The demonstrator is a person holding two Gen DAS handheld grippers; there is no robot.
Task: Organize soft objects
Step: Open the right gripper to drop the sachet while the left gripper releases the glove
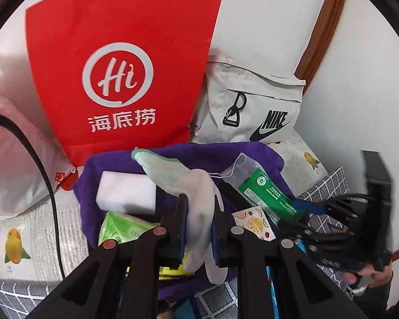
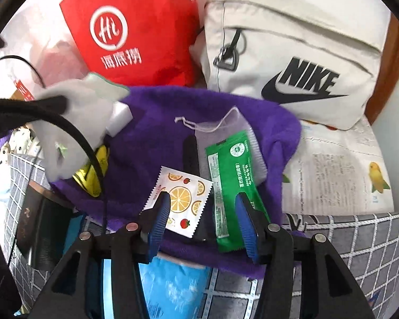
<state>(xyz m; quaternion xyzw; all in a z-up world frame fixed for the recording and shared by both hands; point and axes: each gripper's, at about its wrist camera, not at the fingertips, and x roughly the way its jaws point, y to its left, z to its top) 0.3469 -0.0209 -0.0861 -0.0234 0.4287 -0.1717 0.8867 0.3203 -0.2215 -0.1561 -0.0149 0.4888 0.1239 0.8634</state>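
My left gripper (image 1: 199, 207) is shut on a limp white glove with a pale green cuff (image 1: 173, 175), held just above a purple towel (image 1: 199, 154). On the towel lie a white foam block (image 1: 126, 194), a green tissue pack (image 1: 117, 228), a green sachet (image 2: 231, 175), a fruit-print sachet (image 2: 181, 196) and a mesh pouch (image 2: 226, 130). My right gripper (image 2: 202, 202) stands open low over the two sachets, one finger above each, with nothing pinched. In the right wrist view the glove (image 2: 77, 111) hangs at the left.
A red paper bag (image 1: 119, 66) and a beige Nike bag (image 1: 252, 101) stand behind the towel. A white plastic bag (image 1: 13, 159) and a black cable (image 1: 40, 159) lie at the left. Newspaper (image 2: 332, 172) covers a grey checked cloth (image 2: 359, 252).
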